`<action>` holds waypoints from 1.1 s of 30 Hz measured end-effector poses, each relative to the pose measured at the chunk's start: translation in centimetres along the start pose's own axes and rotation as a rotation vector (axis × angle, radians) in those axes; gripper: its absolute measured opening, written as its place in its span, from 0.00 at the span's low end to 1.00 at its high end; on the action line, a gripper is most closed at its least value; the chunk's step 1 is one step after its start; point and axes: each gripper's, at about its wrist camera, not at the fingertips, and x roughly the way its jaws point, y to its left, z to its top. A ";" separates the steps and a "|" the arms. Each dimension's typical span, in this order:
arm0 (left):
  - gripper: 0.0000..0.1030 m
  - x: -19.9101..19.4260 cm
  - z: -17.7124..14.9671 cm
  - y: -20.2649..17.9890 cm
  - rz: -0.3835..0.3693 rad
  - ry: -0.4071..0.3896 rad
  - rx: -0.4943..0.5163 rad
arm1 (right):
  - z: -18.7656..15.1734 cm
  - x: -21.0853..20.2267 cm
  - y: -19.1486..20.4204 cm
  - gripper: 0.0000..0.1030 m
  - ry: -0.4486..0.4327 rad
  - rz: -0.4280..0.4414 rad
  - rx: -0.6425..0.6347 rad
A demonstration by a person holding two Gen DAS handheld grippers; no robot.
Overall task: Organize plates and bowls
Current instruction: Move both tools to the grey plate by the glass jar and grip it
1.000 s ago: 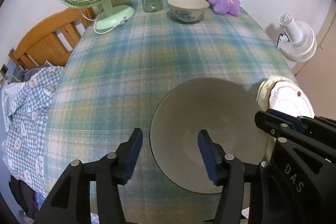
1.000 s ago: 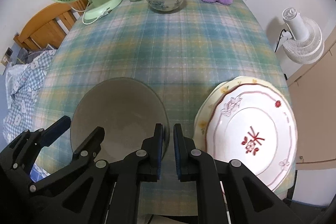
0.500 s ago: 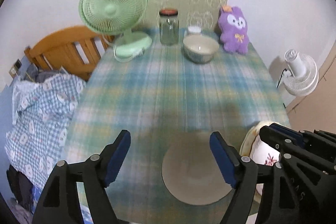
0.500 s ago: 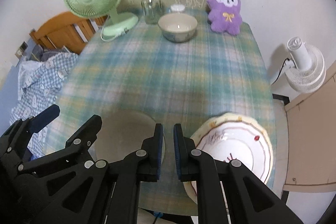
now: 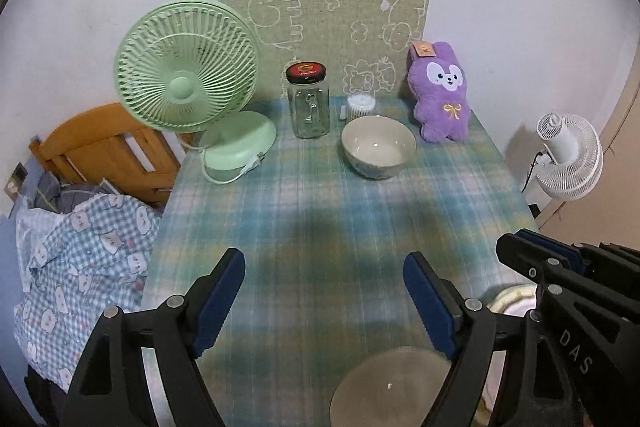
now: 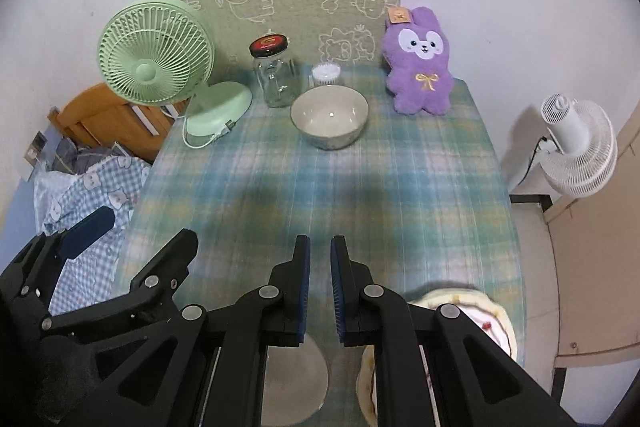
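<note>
A plain beige bowl (image 5: 390,387) sits at the table's near edge; it also shows in the right wrist view (image 6: 294,385). Stacked plates (image 6: 490,323) with a red flower pattern lie to its right, partly hidden by my fingers. A second, patterned bowl (image 5: 378,147) stands at the far side, also in the right wrist view (image 6: 329,117). My left gripper (image 5: 324,291) is open wide and empty, raised above the near bowl. My right gripper (image 6: 320,287) is nearly closed with a narrow gap, empty, above the table between bowl and plates.
On the plaid tablecloth (image 5: 320,211) at the back stand a green desk fan (image 5: 188,95), a glass jar (image 5: 308,103) with a dark lid, a small white brush (image 5: 360,105) and a purple plush rabbit (image 5: 440,95). A white floor fan (image 5: 568,159) stands right. A bed lies left.
Both grippers have risen and pulled back from the table. My left gripper has let go of the near bowl's rim and opened wider; the bowl stays on the table.
</note>
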 end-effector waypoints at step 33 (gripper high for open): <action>0.84 22.0 12.1 -2.7 0.072 0.086 -0.099 | 16.1 20.8 -7.2 0.13 0.036 0.066 -0.014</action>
